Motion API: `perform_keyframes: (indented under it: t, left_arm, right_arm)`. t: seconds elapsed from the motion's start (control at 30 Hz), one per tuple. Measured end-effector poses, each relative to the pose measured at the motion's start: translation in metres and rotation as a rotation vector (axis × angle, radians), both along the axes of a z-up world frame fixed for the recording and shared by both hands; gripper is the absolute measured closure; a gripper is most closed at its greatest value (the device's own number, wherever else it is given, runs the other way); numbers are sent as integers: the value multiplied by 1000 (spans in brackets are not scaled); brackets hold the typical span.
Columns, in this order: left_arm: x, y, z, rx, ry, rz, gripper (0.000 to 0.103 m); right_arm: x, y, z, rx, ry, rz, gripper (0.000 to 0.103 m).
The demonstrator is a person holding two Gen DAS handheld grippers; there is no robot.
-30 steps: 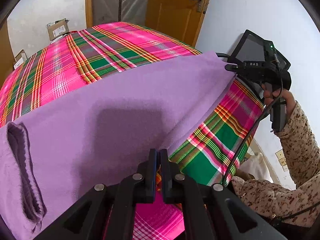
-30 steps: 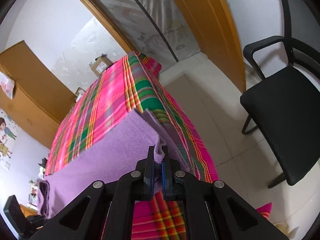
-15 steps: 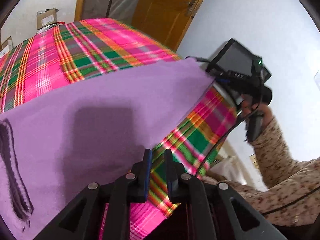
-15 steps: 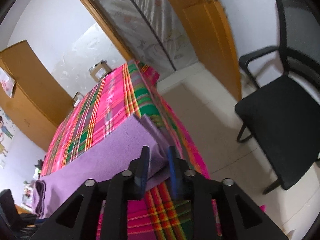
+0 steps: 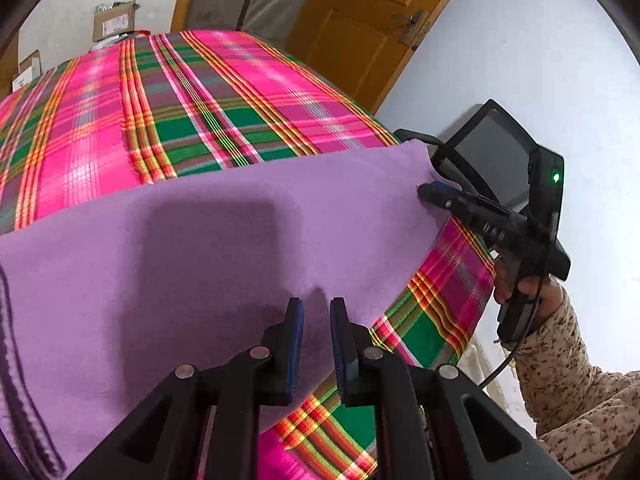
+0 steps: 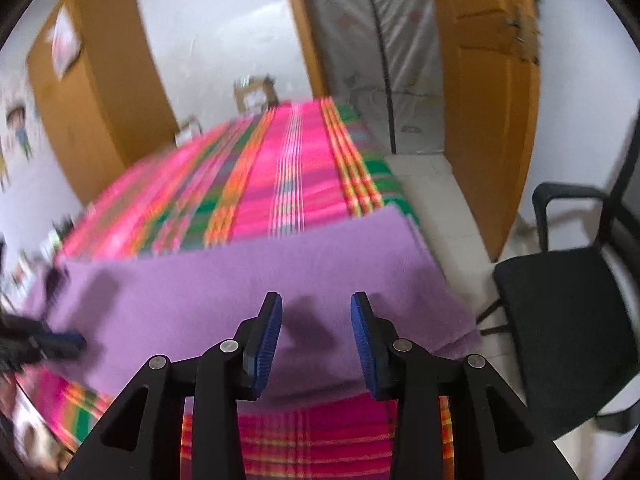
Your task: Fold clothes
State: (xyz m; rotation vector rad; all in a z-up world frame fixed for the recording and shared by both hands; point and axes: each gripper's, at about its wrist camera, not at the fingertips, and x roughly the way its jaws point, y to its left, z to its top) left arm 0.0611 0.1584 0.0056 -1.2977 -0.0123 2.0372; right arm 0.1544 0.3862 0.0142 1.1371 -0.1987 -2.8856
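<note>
A purple garment point(image 5: 208, 248) lies flat across the near part of a table with a pink and green plaid cloth point(image 5: 192, 96). It also shows in the right wrist view point(image 6: 256, 280). My left gripper point(image 5: 316, 308) is open and empty, its fingertips just above the garment's near edge. My right gripper point(image 6: 316, 304) is open and empty above the garment's near edge. In the left wrist view the right gripper point(image 5: 440, 196) sits at the garment's right corner. A dark ribbed hem point(image 5: 24, 408) runs along the garment's left side.
A black office chair point(image 6: 568, 320) stands on the floor to the right of the table. A wooden door point(image 5: 360, 20) and cardboard boxes point(image 5: 114, 20) are behind the table. A wooden cabinet point(image 6: 96, 80) stands at the back left.
Both grippers have opened and let go of the purple garment, which now lies flat on the table. The right gripper has swung left over the garment.
</note>
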Motion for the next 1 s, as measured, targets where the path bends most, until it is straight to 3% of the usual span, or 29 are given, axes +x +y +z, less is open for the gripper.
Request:
perform_keyframes:
  t: [0.17, 0.33, 0.47, 0.63, 0.73, 1.0]
  left_arm:
    - [-2, 3, -6, 2, -14, 3, 89]
    - [0, 5, -7, 0, -7, -4, 86]
    - [-1, 8, -7, 1, -7, -9, 84]
    - [-3, 10, -6, 0, -1, -4, 84]
    - [-4, 13, -4, -5, 8, 1, 84]
    - [-15, 33, 4, 17, 2, -18, 84]
  right_arm:
    - [9, -1, -4, 134, 3, 4, 65]
    - [25, 17, -8, 147, 11, -53, 65]
    - [33, 27, -5, 103, 31, -79, 65]
    - [33, 36, -3, 79, 45, -145, 58]
    - [32, 48, -5, -21, 46, -167, 47]
    - [22, 75, -20, -214, 6, -218, 47]
